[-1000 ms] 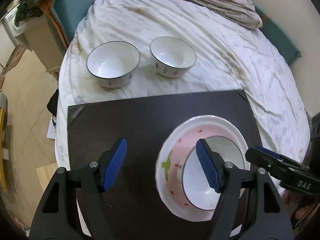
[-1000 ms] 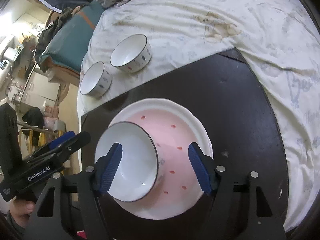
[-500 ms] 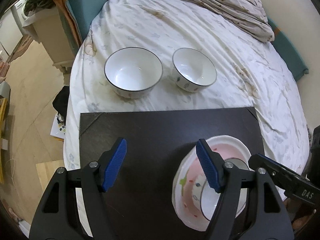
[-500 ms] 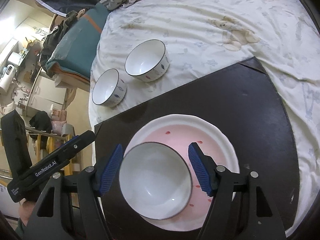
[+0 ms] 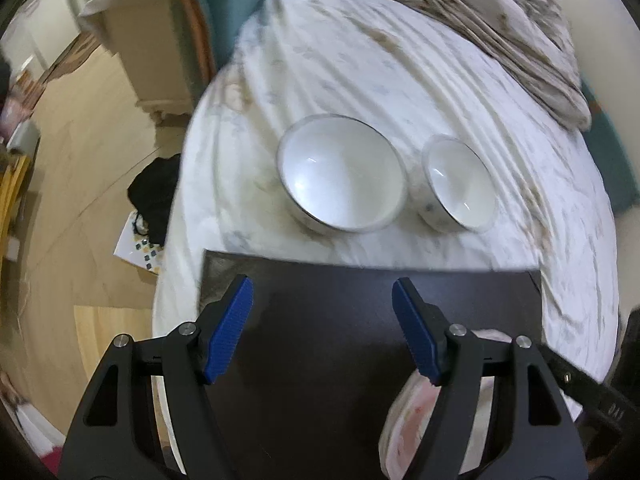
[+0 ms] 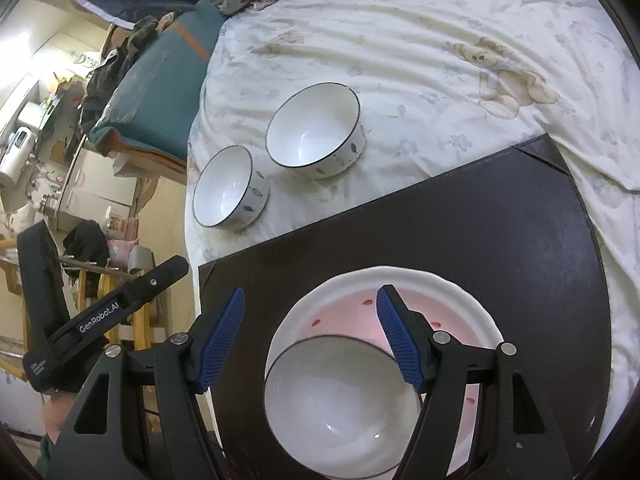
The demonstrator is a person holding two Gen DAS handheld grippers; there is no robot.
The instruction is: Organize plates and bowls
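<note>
Both grippers held wide, nothing gripped.
A white bowl (image 6: pixel 340 396) is nested in the pink plate (image 6: pixel 460 300) on the dark mat (image 6: pixel 480 220); two bowls (image 6: pixel 316 128) are left on the bedsheet (image 6: pixel 440 40).

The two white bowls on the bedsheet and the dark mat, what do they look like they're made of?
The larger dark-rimmed white bowl and the smaller dark-rimmed white bowl look like glazed ceramic: glossy highlights inside, small painted motifs outside. The flat dark rectangular mat looks like matte leather or leatherette, with stitched-looking corner pieces; I can't say which.

floor (image 5: pixel 80 152): wood, blurred | bed (image 6: pixel 400 40): cream sheet | cabinet (image 6: pixel 92 196) — possibly white
</note>
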